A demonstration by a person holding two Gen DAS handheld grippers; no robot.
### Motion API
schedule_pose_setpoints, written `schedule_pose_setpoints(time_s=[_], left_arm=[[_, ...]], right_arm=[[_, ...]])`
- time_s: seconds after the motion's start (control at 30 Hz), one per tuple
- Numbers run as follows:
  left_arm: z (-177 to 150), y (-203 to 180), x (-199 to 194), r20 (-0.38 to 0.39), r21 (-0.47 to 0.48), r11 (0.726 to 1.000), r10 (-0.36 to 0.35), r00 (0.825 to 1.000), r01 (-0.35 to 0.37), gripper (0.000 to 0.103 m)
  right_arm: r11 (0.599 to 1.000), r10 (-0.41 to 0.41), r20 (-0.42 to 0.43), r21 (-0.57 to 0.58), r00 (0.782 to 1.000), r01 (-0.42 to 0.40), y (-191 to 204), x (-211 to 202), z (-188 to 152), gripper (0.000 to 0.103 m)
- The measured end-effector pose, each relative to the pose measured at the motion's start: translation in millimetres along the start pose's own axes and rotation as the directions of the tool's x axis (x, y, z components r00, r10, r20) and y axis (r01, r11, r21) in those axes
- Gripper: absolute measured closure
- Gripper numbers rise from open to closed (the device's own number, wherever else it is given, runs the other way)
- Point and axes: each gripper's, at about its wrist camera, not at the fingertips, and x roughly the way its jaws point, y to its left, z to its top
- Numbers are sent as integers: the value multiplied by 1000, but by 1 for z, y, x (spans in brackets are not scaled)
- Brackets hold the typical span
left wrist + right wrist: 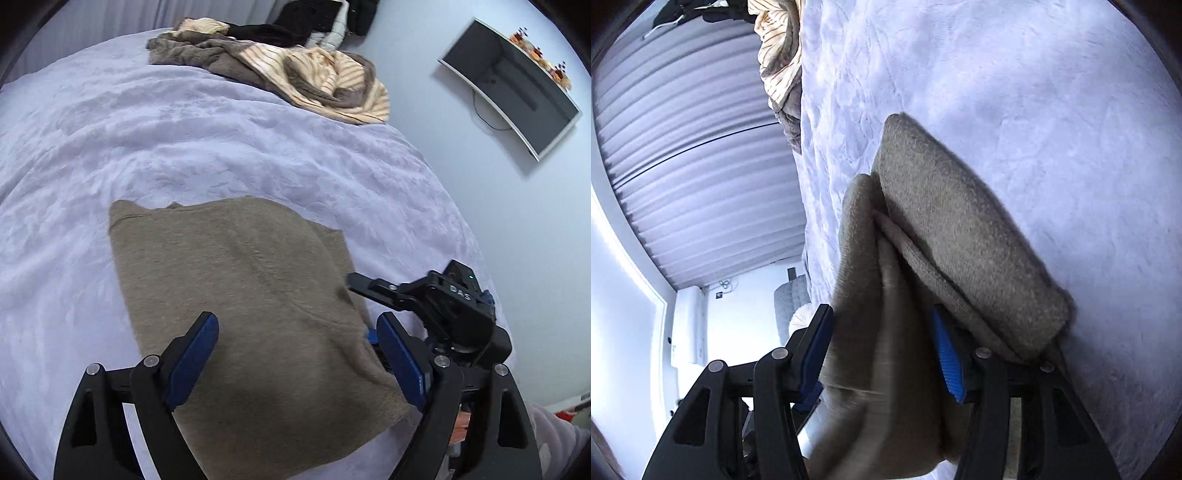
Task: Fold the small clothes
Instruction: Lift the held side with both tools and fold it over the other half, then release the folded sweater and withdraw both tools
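Observation:
A taupe knit garment (pixel 240 295) lies flat and folded on the lilac bedspread (pixel 184 147). My left gripper (pixel 295 328) is open and empty, hovering just above the garment's near part. My right gripper (pixel 360 284) reaches in from the right at the garment's right edge. In the right wrist view the right gripper (pixel 882 332) has its jaws wide apart, with layers of the garment (pixel 960 229) between them; its fold edge bunches up between the blue pads (pixel 947 354).
A heap of brown and striped clothes (pixel 295 70) lies at the bed's far edge, with dark clothes (pixel 295 22) behind. A wall-mounted TV (pixel 517 85) hangs to the right. Pleated curtains (pixel 683 147) and a white unit (pixel 689 325) stand beyond the bed.

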Motion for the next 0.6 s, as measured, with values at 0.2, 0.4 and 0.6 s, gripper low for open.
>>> schedule_pose_setpoints(time_s=[0.2, 0.4, 0.6], left_arm=[[-20, 75, 5, -36, -202, 965, 160, 986, -164, 16], [-38, 110, 17, -52, -264, 940, 209, 977, -215, 16], [-46, 128, 34, -93, -325, 914, 224, 970, -242, 16]], right_arm=[[997, -67, -74, -46, 995, 63, 14, 28, 16, 45], [906, -291, -168, -364, 942, 215, 69, 70, 23, 43], [678, -549, -94, -632, 831, 376, 95, 107, 15, 87]])
